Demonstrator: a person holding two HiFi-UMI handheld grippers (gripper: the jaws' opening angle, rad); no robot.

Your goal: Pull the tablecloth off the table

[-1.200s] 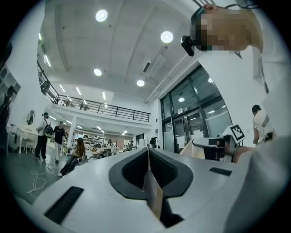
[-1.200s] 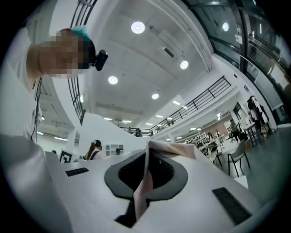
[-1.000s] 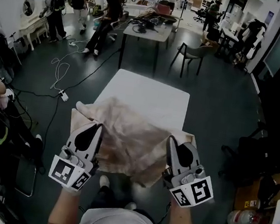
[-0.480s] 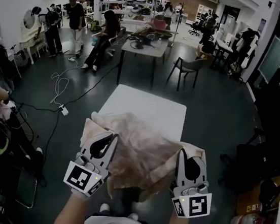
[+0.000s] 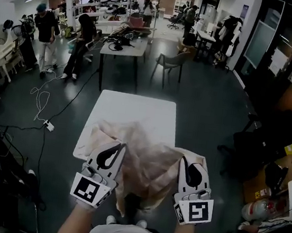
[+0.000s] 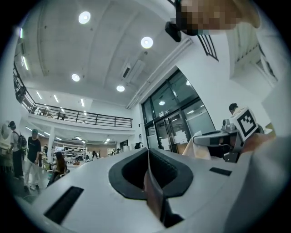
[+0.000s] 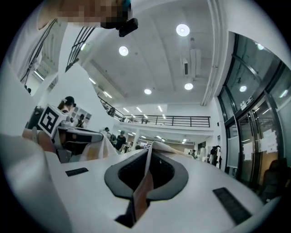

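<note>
Dark workshop floor, white bench ahead, far half bare. Beige tablecloth bunched over bench's near end, sagging between my two grippers. Left gripper jaws pinching tablecloth's left edge. Right gripper jaws pinching its right edge.

A thin, pale beige fabric tablecloth is seen crumpled into loose folds over the near end of a white rectangular worktop, whose far part is uncovered. Its two near corners are raised off the surface and pinched, one in the closed left tool, the other in the closed right tool. Between them the cloth is draped past the near edge in a sagging, hanging fold.
</note>
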